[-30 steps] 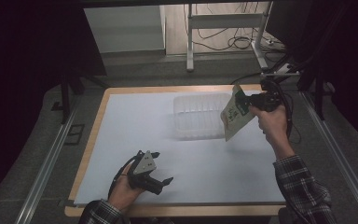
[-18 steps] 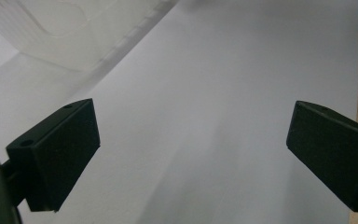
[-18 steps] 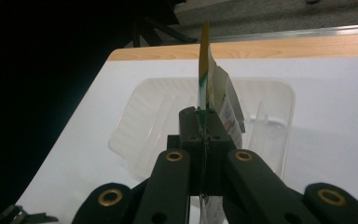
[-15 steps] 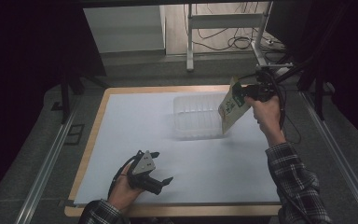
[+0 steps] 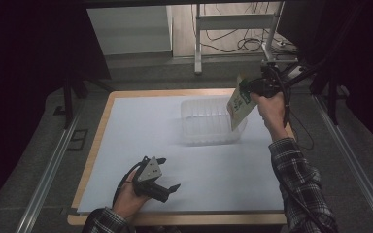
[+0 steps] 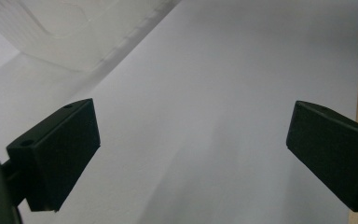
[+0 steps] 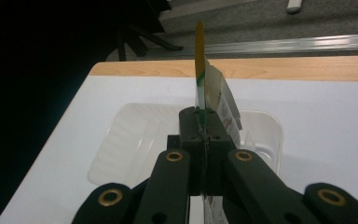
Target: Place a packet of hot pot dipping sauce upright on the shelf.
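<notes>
Green-and-yellow packet (image 5: 238,103), light and floppy by its look, hung edge-pinched in the right fingers (image 7: 204,122) above the tray (image 5: 209,122), left fingers (image 6: 56,154) open.

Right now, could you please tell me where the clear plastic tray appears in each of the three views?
High view: the clear plastic tray sits right of centre on the white sheet, its right end behind the packet held in the right claw.
Left gripper view: the tray is in the top left corner.
Right gripper view: the tray lies centre, behind the claw.
Shared landmark: the white sheet.
</notes>
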`<action>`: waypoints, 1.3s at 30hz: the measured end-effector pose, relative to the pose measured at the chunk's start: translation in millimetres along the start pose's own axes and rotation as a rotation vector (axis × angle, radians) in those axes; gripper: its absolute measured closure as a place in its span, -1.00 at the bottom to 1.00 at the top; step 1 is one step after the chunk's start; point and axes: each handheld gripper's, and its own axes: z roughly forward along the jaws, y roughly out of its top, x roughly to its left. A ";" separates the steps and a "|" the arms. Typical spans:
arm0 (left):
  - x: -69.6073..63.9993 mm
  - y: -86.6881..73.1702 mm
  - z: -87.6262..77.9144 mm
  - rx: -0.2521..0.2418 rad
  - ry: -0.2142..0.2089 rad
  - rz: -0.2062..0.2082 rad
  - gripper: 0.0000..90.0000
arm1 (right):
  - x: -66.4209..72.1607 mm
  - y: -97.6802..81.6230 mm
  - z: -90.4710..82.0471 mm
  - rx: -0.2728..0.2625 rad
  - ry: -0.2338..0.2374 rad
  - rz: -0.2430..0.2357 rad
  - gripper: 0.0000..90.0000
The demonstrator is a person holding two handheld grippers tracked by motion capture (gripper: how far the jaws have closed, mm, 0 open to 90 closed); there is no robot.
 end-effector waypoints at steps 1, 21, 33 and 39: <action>0.1 -0.1 0.1 -0.001 0.000 0.000 -0.95 | -0.5 0.6 1.8 0.002 -0.002 0.001 0.98; -0.2 0.0 0.5 0.005 -0.004 -0.004 -0.95 | -12.2 -6.0 38.9 0.052 -0.021 0.023 0.98; 0.1 -0.1 1.1 0.008 -0.007 -0.017 -0.95 | -14.2 -11.3 49.6 0.057 -0.034 -0.014 0.88; 0.8 -0.1 0.7 -0.007 -0.026 -0.031 -0.98 | -11.6 -11.6 46.3 0.044 -0.012 -0.046 0.68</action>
